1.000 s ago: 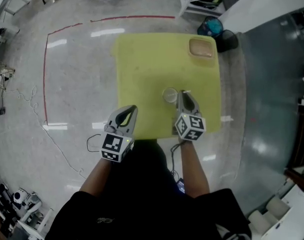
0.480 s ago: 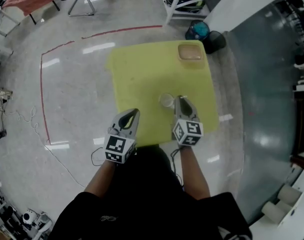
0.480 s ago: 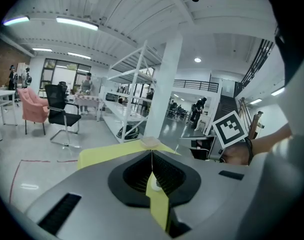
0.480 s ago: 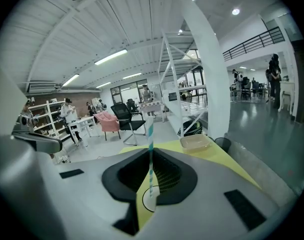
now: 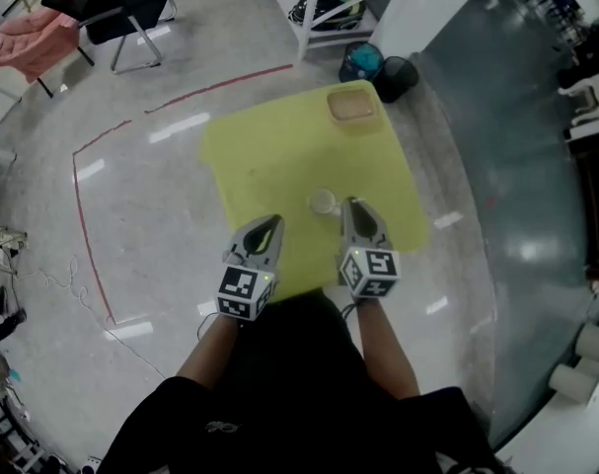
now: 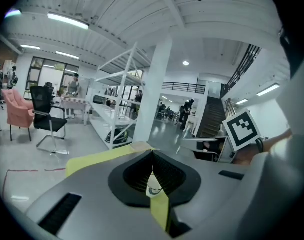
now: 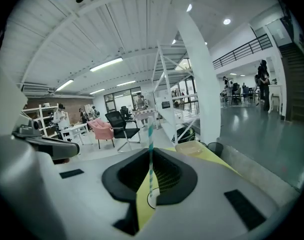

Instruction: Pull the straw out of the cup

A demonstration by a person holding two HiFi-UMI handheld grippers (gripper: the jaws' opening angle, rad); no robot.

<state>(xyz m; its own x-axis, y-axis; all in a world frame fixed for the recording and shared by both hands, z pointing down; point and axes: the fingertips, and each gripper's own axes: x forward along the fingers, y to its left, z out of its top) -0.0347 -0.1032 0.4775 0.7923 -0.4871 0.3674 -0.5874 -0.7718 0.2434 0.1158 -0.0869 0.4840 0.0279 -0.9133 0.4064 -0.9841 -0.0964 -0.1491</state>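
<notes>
Evidently the right gripper [image 5: 352,207] is clenched on the straw [image 7: 149,139], which stands upright between its pads. The straw's lower end hangs just over the rim of the cup [image 5: 322,202]. Whether the tip has fully cleared the rim I cannot tell. The cup stands near the middle of the yellow counter [image 5: 269,156], with the right gripper's tips just beside it.

To do this step well, the pull should run straight up along the straw's own line. A sideways drag would lever the tip against the rim, and nothing is holding the cup, so it would likely tip or skate. The squeeze should be firm without flattening the tube. The left gripper [image 5: 269,223] is closed on nothing and hangs apart from the cup at the near edge of the counter, so it could steady the cup if the cup starts to ride up.

The straw is a thin, straight tube with teal and white spiral stripes, probably paper, so it would crease easily. The cup is small, round and pale, and looks light. The counter top is matte and looks faintly soft. The gripper bodies are smooth grey plastic with black ribbed pads. A shallow tan container [image 5: 352,107] with rounded corners sits at the far corner.
</notes>
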